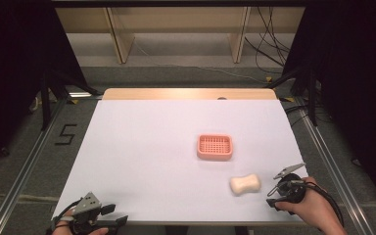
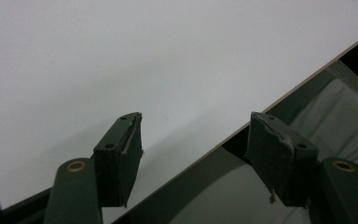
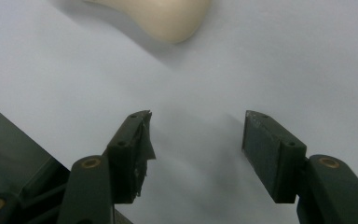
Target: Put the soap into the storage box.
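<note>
nothing moved yet: soap [image 1: 245, 184] lower right, loose, below empty pink dish [image 1: 215, 147]; right gripper [image 1: 280, 182] beside it, left gripper [image 1: 108, 214] bottom left, both open, empty.

The high view looks down over the white table [image 1: 142, 147]; both gripper views skim that same table closely.

My left gripper [image 1: 111, 215], at the lower left of the high view, is dark grey with a pale grey three-cornered plate on top and black cable trailing off it. My right gripper [image 1: 272, 187], at the lower right, has silvery metal arms and black cable looping over my bare hand [image 1: 309, 205]. Each gripper view shows blocky black pads [image 3: 135, 156] with chipped edges, small screw holes and brass-ringed pivots.
</note>
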Available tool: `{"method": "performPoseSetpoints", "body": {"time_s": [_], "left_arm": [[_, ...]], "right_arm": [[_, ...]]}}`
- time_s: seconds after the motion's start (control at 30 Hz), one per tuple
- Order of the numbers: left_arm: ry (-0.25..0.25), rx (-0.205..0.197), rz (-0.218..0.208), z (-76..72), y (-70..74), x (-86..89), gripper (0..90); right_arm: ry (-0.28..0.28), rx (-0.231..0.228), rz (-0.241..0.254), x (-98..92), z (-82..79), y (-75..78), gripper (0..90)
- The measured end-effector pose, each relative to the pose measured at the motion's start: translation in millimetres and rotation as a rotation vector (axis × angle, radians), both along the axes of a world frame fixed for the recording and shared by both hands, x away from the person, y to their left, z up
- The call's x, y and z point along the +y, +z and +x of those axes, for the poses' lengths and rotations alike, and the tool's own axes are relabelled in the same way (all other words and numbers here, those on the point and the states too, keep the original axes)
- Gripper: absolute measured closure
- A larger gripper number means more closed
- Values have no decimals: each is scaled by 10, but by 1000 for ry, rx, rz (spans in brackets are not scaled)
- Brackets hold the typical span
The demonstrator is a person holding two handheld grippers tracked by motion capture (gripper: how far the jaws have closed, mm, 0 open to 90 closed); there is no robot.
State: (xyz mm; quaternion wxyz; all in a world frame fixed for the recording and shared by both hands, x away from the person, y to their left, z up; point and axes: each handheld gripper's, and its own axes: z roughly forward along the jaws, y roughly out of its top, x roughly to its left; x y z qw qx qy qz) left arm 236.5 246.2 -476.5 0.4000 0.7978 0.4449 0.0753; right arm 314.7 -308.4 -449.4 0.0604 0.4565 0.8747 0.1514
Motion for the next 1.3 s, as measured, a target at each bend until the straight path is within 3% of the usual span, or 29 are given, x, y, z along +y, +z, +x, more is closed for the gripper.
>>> {"method": "performPoseSetpoints", "body": {"time_s": [0.03, 0.1, 0.2, 0.23, 0.37, 0.53, 0.8, 1.03, 1.13, 1.2, 1.23, 1.3], "left_arm": [[5, 3, -8, -2, 1, -7, 350], [-2, -1, 3, 2, 5, -4, 350], [2, -4, 0, -2, -4, -7, 350], [1, -3, 1, -2, -1, -3, 350], [-5, 5, 2, -1, 5, 3, 350], [1, -6, 1, -2, -1, -4, 350], [-5, 2, -1, -2, 5, 1, 350], [3, 0, -12, -1, 0, -10, 350], [-7, 2, -1, 0, 4, 0, 350], [-6, 2, 0, 0, 4, 0, 350], [4, 0, -13, -3, 0, -10, 350], [-6, 2, 0, 0, 4, 0, 350]], "right_arm": [[-6, 3, 3, 17, -6, 3, 422], [43, -7, -24, 21, 7, 5, 416], [151, -20, -76, 30, 25, -4, 404], [161, -14, -82, 50, 18, -15, 391], [299, -49, -141, 70, 73, -35, 359], [329, -35, -182, 109, 129, -8, 353], [399, -17, -179, 181, 258, 33, 344], [415, -7, -192, 246, 334, 73, 336], [447, -15, -196, 284, 390, 126, 335], [452, 14, -202, 311, 411, 148, 335], [461, 11, -207, 320, 430, 152, 334], [461, 12, -216, 342, 449, 156, 332]]}}
